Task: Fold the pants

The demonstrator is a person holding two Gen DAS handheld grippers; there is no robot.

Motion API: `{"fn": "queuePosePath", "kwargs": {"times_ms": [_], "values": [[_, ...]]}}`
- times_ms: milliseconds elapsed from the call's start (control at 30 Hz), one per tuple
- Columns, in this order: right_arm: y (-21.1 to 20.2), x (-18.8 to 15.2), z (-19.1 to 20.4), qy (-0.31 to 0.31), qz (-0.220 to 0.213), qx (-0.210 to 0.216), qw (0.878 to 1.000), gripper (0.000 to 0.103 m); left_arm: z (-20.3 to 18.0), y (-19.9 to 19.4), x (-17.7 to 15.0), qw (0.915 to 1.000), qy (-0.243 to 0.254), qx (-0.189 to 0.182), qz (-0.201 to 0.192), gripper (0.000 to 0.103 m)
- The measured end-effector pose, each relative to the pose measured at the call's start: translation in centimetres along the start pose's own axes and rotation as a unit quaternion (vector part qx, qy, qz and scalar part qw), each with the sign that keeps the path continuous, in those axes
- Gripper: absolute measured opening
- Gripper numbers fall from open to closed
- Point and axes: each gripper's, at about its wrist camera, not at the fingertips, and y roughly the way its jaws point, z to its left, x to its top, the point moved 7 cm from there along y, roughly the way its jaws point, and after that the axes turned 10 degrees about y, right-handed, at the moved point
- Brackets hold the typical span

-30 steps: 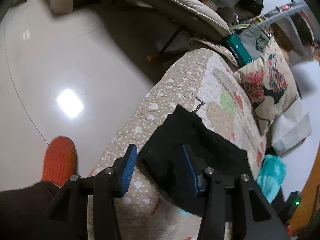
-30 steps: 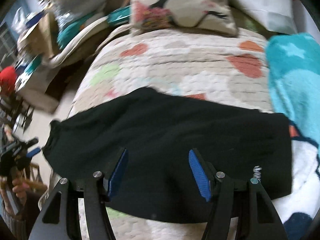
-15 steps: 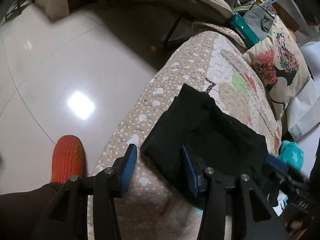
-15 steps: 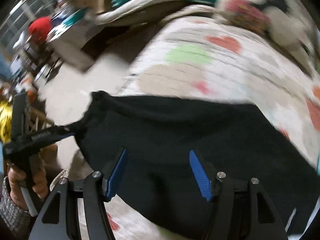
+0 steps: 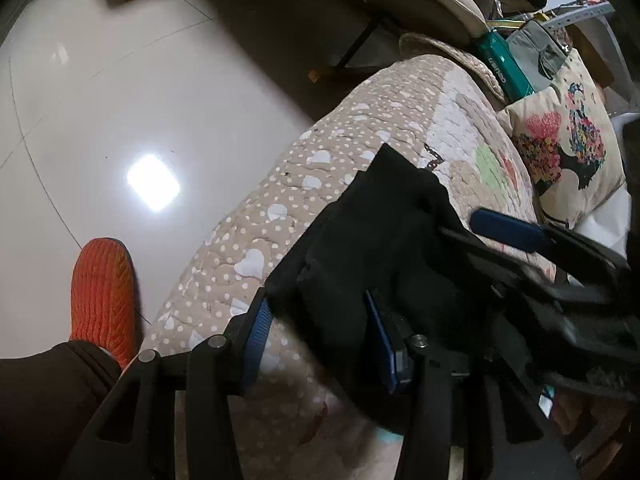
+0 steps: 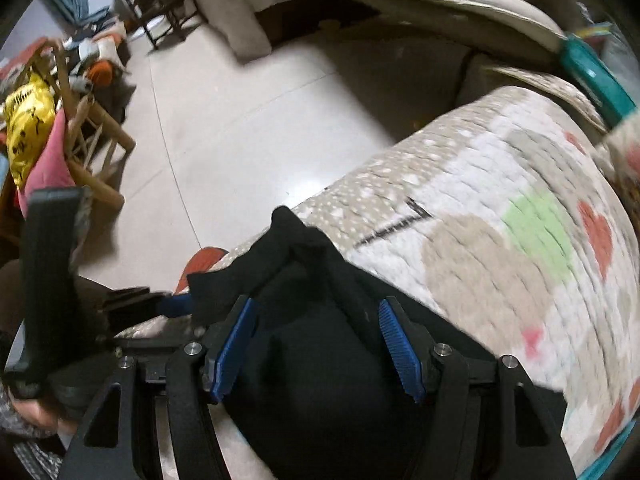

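Black pants [image 5: 372, 240] lie on a quilted bed cover [image 5: 280, 200] near its floor-side edge; they also show in the right wrist view [image 6: 320, 344]. My left gripper [image 5: 320, 320] is open, its blue pads astride the near corner of the pants. My right gripper [image 6: 316, 340] is open, hovering over the bunched end of the pants; it also shows in the left wrist view [image 5: 508, 232], just right of the left one. In the right wrist view the left gripper [image 6: 176, 306] sits at the pants' left corner.
The bed edge drops to a glossy tiled floor [image 5: 120, 120]. My foot in an orange slipper [image 5: 102, 292] stands beside the bed. A patterned pillow [image 5: 568, 152] lies at the far right. Wooden chairs with clutter [image 6: 60, 120] stand across the floor.
My right gripper has swung left across the pants to their end, close beside the left gripper. My left gripper has moved forward over the pants' corner. Both have stayed open.
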Motion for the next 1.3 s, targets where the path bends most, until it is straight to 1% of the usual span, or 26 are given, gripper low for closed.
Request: {"fn": "queuePosePath", "kwargs": {"times_ms": [133, 267, 433, 467, 500, 533, 567, 633, 667, 733, 900, 1100, 1300], "values": [[2.2, 1.5, -0.4, 0.004, 0.017, 0.007, 1.0, 0.069, 0.2, 0.0, 0.0, 1.0, 0.0, 0.006, -0.006, 0.05], [3.7, 2.1, -0.5, 0.004, 0.035, 0.015, 0.999, 0.069, 0.4, 0.1, 0.0, 0.9999, -0.008, 0.008, -0.01, 0.053], [4.9, 2.4, 0.2, -0.009, 0.046, 0.022, 0.999, 0.069, 0.1, 0.5, 0.1, 0.9998, -0.002, 0.016, -0.01, 0.053], [5.0, 2.4, 0.3, -0.012, 0.047, 0.023, 0.999, 0.069, 0.0, 0.4, 0.1, 0.9999, -0.002, 0.011, -0.009, 0.043], [5.1, 2.4, 0.4, -0.014, 0.047, 0.025, 0.998, 0.067, -0.2, 0.4, 0.2, 1.0, -0.001, -0.003, -0.007, 0.037], [5.1, 2.3, 0.9, -0.015, 0.049, 0.031, 0.998, 0.055, -0.5, 0.3, 0.3, 0.9999, 0.002, -0.012, -0.007, 0.023], [5.2, 2.2, 1.1, -0.016, 0.053, 0.039, 0.998, 0.047, -0.7, 0.2, 0.4, 0.9998, 0.006, -0.017, -0.006, 0.019], [5.1, 2.0, 1.4, -0.023, 0.053, 0.039, 0.998, 0.037, -1.1, -0.1, 0.4, 0.9997, 0.013, -0.018, -0.009, 0.017], [5.0, 1.9, 1.5, -0.023, 0.055, 0.04, 0.997, 0.034, -1.2, -0.2, 0.4, 0.9997, 0.013, -0.02, -0.01, 0.016], [4.6, 1.8, 1.5, -0.015, 0.049, 0.047, 0.998, 0.03, -1.4, -0.5, 0.5, 0.9995, 0.012, -0.028, -0.012, 0.016], [2.5, 1.7, 0.6, -0.002, 0.025, 0.056, 0.998, 0.028, -2.4, -1.4, 0.8, 0.9983, 0.021, -0.047, -0.027, 0.016], [-0.4, 1.6, -0.2, 0.012, -0.003, 0.057, 0.998, 0.028, -4.7, -2.1, 1.0, 0.9945, 0.032, -0.092, -0.038, 0.016], [-3.5, 0.6, -2.0, 0.038, -0.035, 0.06, 0.997, 0.028, -7.7, -2.3, 0.8, 0.9889, 0.05, -0.135, -0.038, 0.016]]}}
